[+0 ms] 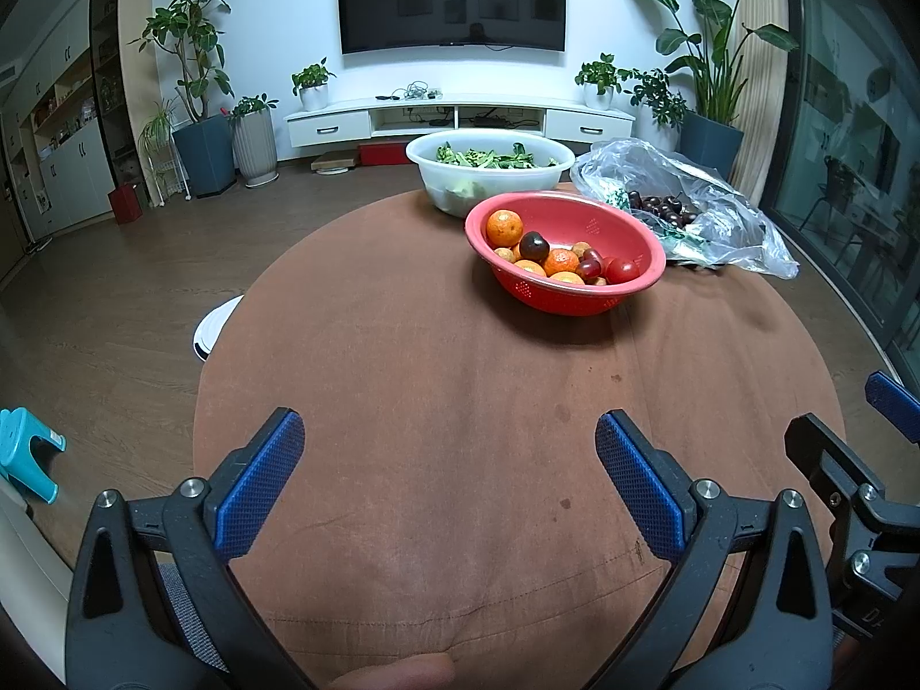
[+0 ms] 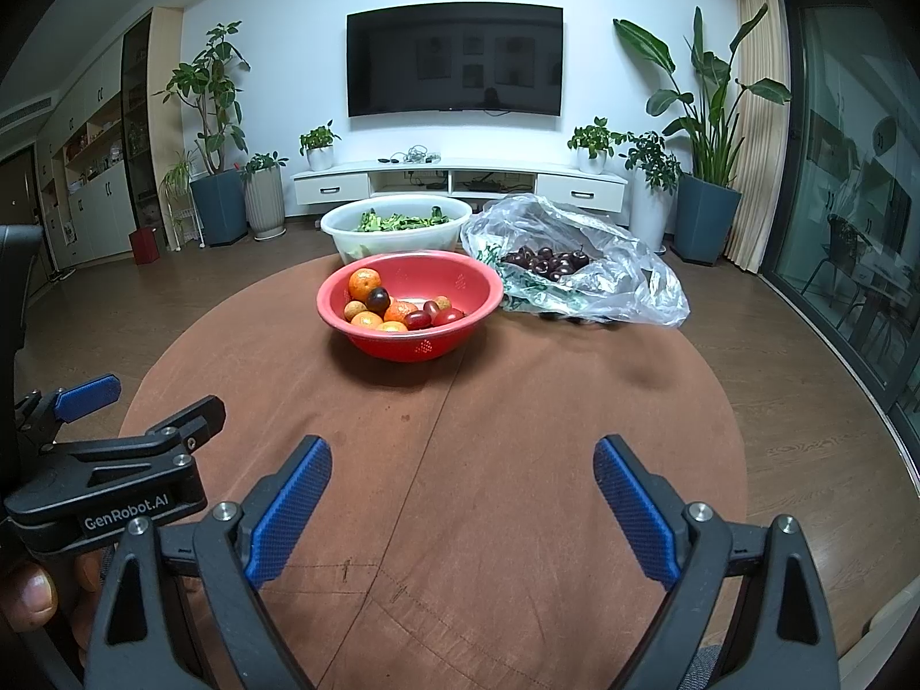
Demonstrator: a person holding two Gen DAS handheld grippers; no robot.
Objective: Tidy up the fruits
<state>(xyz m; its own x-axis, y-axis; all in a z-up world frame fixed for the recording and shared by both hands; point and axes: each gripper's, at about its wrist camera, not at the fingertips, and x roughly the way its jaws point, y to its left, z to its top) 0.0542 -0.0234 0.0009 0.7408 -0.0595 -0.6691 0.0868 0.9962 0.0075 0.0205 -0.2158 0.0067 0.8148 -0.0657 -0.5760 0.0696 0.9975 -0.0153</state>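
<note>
A red colander bowl [image 1: 609, 293] [image 2: 460, 287] stands on the far half of the round brown table [image 1: 431, 379] [image 2: 517, 402]. It holds several oranges [image 1: 504, 227] [image 2: 364, 283], a dark plum [image 1: 534, 246] [image 2: 378, 299], red tomatoes [image 1: 623, 270] [image 2: 447, 316] and small tan fruits. A clear plastic bag [image 1: 724, 218] [image 2: 621, 270] to its right holds dark cherries [image 1: 661, 208] [image 2: 546, 261]. My left gripper [image 1: 448, 448] is open over the near table, empty. My right gripper [image 2: 463, 474] is open too, empty, beside the left one [image 2: 86, 397].
A white basin of green leaves [image 1: 489, 172] [image 2: 397, 233] sits behind the red bowl. Beyond the table are a TV stand [image 1: 460, 118], potted plants and wooden floor. A teal stool [image 1: 26, 454] and a white round object [image 1: 215, 325] are on the floor at left.
</note>
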